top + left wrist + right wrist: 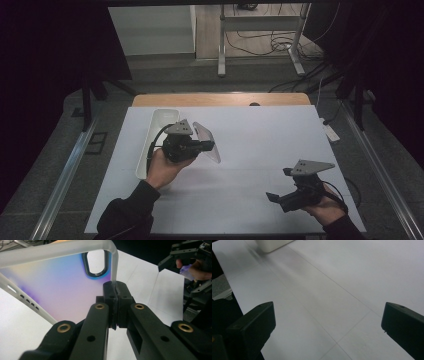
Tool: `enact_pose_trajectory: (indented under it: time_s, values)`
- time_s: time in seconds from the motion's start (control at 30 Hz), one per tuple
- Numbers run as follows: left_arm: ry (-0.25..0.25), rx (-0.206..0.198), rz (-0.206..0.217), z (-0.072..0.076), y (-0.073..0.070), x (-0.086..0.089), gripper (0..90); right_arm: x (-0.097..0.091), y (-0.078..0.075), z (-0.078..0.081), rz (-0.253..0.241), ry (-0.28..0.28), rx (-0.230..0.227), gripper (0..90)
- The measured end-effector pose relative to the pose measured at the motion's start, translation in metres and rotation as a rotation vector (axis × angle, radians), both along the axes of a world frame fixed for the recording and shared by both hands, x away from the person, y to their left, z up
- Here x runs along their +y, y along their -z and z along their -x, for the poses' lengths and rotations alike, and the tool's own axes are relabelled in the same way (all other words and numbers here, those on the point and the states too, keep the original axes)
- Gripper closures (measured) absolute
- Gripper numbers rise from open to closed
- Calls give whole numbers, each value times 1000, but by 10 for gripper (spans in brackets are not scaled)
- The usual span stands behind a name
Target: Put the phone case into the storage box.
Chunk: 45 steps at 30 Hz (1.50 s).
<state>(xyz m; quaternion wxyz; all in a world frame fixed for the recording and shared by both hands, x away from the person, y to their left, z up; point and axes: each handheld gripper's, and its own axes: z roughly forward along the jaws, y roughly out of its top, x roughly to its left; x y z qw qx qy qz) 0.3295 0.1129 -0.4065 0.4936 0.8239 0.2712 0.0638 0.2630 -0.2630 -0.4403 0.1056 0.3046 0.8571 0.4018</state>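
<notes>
While the left gripper (207, 146) is lifted above the white table cover (260, 145), its jaws are clamped on the rim of a clear phone case (57, 287), pinching the edge beside the corner with the camera cutout. Seen from the high view, the case (209, 141) hangs tilted off the jaw tips, just right of a white oblong tray (150, 145) that lies at the left of the cover. Well apart, near the front right corner, the right gripper (277, 187) is held with its jaws spread wide over bare cover, nothing between them.
</notes>
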Motion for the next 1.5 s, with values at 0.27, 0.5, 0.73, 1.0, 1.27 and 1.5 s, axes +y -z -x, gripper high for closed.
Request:
enact_pose_trajectory:
  time_s: [0.27, 0.5, 0.73, 1.0, 1.27, 1.5]
  values:
    - [-35, -3, -17, -9, -9, 6, 886, -14, 2, 4, 13, 51, -9, 0]
    - [-74, -6, -21, -17, -17, 15, 886, -28, 5, 9, 18, 108, -12, 0]
    - [-99, -2, -30, -22, -25, 23, 886, -37, 6, 10, 23, 151, -12, 0]
    - [-136, -8, -47, -27, -35, 35, 885, -51, 7, 14, 34, 221, -14, 0]
    - [-183, -8, -71, -31, -42, 48, 885, -62, 6, 22, 44, 267, -21, 0]
    - [-223, -3, -67, -34, -47, 61, 886, -68, 7, 29, 47, 294, -16, 0]
